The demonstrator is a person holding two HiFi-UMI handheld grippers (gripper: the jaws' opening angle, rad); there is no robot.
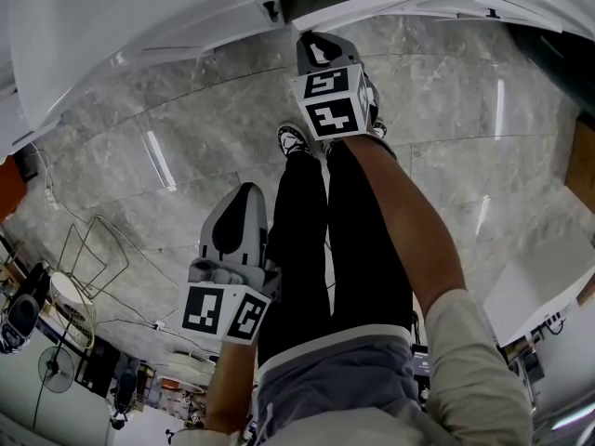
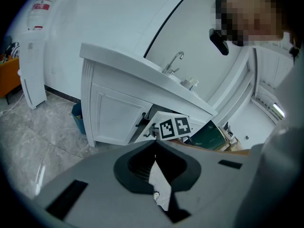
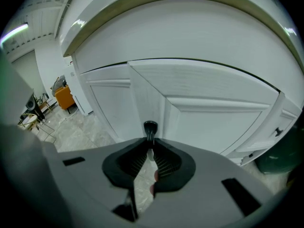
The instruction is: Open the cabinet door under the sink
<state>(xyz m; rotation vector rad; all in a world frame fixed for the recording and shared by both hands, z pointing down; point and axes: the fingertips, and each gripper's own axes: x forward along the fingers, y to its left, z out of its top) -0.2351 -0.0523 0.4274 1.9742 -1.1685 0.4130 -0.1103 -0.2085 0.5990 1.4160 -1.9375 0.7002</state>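
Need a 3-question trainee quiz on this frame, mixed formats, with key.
1. Fill in: on the cabinet door, the right gripper is shut on the ____.
2. True or false: the left gripper also grips the cabinet door.
3. The cabinet door is: A) fully shut, B) partly open, C) taken off.
Key: 1 handle; 2 false, its jaws are together on nothing, away from the door; 3 B.

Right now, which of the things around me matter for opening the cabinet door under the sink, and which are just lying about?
Job: right tool, shut on the black knob; cabinet door.
Lying about: blue bin beside the cabinet; orange chair; floor fan; left tool, shut and empty.
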